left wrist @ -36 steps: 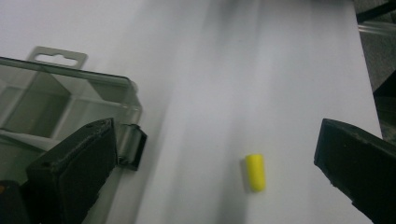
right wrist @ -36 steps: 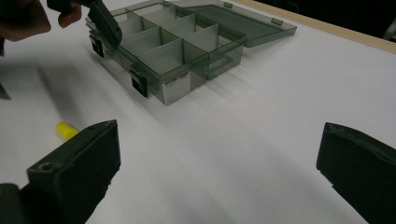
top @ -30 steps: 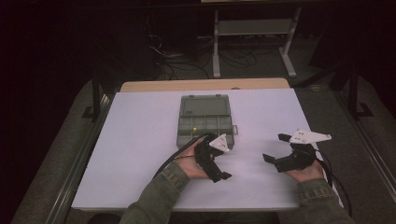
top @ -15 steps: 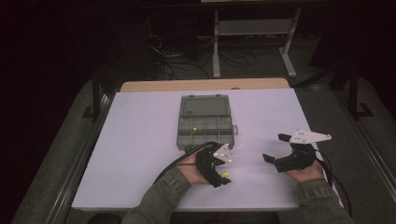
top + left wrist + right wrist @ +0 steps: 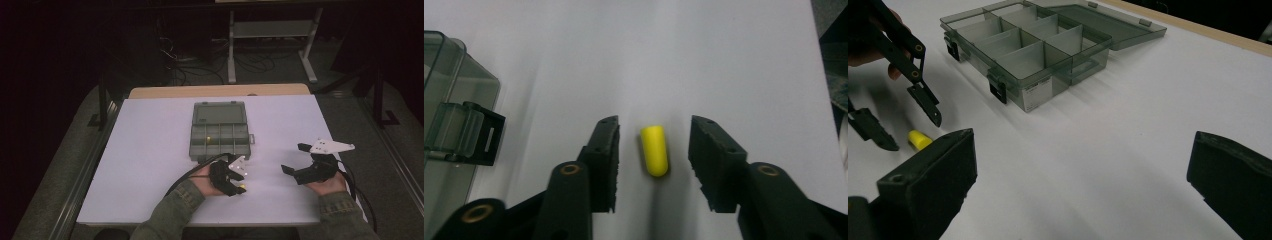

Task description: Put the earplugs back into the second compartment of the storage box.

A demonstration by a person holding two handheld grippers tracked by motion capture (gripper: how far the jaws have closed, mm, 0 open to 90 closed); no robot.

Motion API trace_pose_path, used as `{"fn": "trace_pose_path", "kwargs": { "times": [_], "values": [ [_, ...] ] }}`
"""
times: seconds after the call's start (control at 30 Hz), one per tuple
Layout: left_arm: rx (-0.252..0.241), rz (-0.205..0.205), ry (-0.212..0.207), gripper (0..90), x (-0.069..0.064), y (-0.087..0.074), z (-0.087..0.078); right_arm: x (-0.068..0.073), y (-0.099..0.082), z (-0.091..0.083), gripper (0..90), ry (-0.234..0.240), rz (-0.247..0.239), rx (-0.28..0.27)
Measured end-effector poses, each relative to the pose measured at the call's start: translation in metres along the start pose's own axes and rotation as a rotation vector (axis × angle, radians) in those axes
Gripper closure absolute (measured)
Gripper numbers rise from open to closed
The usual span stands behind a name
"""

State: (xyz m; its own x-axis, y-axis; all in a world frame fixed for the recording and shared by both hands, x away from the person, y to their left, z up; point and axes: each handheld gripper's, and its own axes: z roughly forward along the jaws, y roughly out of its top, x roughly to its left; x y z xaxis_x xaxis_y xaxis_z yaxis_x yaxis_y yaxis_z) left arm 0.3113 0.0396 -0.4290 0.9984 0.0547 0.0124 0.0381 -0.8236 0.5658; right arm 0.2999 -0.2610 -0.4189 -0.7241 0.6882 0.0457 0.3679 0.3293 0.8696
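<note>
Left gripper view, yellow earplug [image 5: 654,150] lengthwise btwn closing left tool [image 5: 654,162] jaws, untouched, right tool [image 5: 1083,170] apart.

On the white table [image 5: 150,150] a grey compartment box [image 5: 219,131] sat with its lid open, lying flat on the far side. Just below its near edge the left claw [image 5: 239,181] pointed down at a small yellow piece [image 5: 242,188]; its jaws had just been closing, the piece at their tips. Well apart to the right, the right claw [image 5: 292,160] rested in the person's hand, jaws spread wide with nothing between them.
</note>
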Motion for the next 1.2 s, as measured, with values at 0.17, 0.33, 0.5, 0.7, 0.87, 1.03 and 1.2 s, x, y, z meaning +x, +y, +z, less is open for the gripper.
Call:
{"fn": "trace_pose_path", "kwargs": {
  "times": [0.17, 0.33, 0.5, 0.7, 0.87, 1.03, 1.2],
  "values": [
    [0.012, -0.007, 0.0, 67.7, 0.001, 0.0, 0.003, 0.0, 0.0, 0.0, 0.0, 0.0, 0.0, -0.001],
    [0.012, 0.002, -0.003, 74.0, 0.0, 0.0, 0.004, 0.0, 0.0, 0.0, 0.0, 0.001, 0.0, -0.001],
    [0.013, -0.012, -0.013, 80.5, 0.002, 0.0, 0.004, 0.0, 0.0, 0.0, 0.0, 0.0, 0.0, 0.0],
    [0.0, -0.033, -0.022, 81.3, 0.005, 0.0, -0.001, 0.0, 0.0, 0.0, 0.0, 0.0, 0.0, -0.001],
    [-0.05, -0.048, -0.043, 81.5, 0.009, 0.001, -0.015, 0.0, 0.0, 0.0, 0.0, 0.001, 0.004, -0.003],
    [-0.084, -0.045, -0.042, 81.5, 0.012, 0.004, -0.03, 0.0, 0.0, 0.0, 0.0, 0.001, 0.002, -0.003],
    [-0.099, -0.05, -0.033, 81.5, 0.017, 0.006, -0.04, 0.0, 0.0, -0.001, 0.0, 0.001, 0.003, -0.005]
  ]
}}
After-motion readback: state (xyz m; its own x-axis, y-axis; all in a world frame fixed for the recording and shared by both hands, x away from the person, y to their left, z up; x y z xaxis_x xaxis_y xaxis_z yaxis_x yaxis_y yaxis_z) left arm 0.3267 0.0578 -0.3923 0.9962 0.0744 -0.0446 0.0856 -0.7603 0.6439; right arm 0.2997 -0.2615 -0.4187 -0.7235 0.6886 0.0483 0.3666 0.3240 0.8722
